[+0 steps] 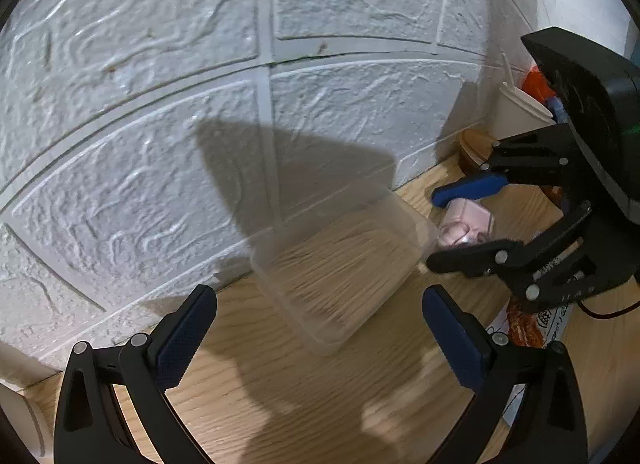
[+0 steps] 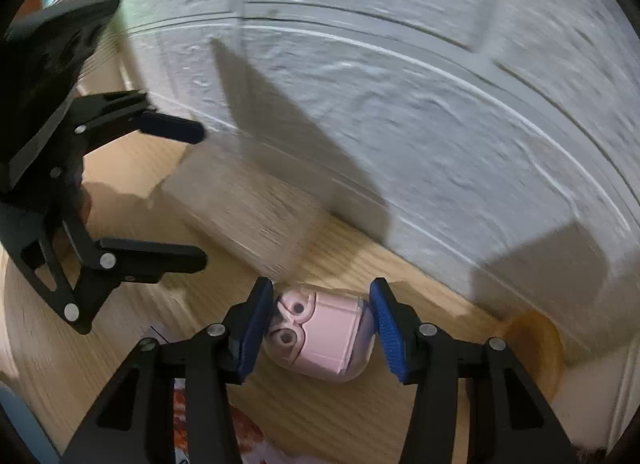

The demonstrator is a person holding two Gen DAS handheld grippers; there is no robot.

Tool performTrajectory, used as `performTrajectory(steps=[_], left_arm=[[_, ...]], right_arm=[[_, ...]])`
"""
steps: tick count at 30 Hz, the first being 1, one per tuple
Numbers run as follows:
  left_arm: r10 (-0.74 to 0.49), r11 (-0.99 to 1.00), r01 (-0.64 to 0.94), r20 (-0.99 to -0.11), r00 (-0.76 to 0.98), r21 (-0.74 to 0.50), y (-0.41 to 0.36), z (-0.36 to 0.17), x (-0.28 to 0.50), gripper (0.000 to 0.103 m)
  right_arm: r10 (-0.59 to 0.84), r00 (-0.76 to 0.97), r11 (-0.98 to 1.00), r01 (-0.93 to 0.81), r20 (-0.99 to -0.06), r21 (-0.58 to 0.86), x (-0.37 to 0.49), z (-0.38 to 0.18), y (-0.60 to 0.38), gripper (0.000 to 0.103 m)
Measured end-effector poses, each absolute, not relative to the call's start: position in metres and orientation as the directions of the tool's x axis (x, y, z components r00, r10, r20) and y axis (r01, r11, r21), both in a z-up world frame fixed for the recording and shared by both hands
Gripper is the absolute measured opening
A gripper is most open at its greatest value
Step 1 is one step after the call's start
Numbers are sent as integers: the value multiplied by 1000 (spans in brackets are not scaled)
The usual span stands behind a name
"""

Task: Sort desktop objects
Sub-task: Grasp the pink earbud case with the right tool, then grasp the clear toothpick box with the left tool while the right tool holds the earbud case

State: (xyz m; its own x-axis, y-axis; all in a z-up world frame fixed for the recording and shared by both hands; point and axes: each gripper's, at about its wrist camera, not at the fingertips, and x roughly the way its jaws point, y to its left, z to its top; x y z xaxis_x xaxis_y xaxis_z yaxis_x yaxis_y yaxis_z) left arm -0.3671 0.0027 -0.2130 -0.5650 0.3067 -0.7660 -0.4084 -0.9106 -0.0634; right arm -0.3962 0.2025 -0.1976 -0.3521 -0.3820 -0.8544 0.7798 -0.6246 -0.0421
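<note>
1. The right wrist view shows the right gripper (image 2: 322,324) close up, its blue pads (image 2: 256,328) flanking a pink toy (image 2: 320,338) that lies on its side on the wooden tabletop (image 2: 328,416).
2. The left pad touches the toy's face end; the right pad sits at the domed end, and whether it presses there is too fine to tell. The jaws are narrowed to about the toy's length.
3. The toy is a rounded pink capsule with a boxy ribbed middle, two round eyes with dark pupils, and a glossy clear dome at the far end.
4. The left wrist view shows the toy (image 1: 466,226) only in part, between the right gripper's (image 1: 434,228) fingers from the side, near the wall.
5. Only the left wrist view shows the left gripper's (image 1: 318,334) own jaws clearly: wide apart, nothing between them, above bare tabletop (image 1: 280,404).
6. That view also shows a clear box (image 1: 340,264), empty, just ahead of the left gripper and beside the toy; in the right wrist view the box (image 2: 240,204) is blurred.
7. Both views show a white embossed brick wall (image 1: 200,104) behind the tabletop.
8. The left wrist view alone shows a cream container (image 1: 520,104) in the corner; a round wooden item (image 1: 476,148) stands before it.
</note>
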Motion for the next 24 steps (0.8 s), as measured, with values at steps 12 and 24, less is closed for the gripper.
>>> performTrajectory(steps=[12,24], left_arm=[[283,-917,-396,-773,-568,-46,30,-214,-377,103],[401,-839,-543,-720,-567,-40,45,-195,-347,103]], right_arm=[[-386,-370,-705,709,-845,11,-381,-192,235,52],[-389,-383,-723,691,-838,20,-378,-187,250,52]])
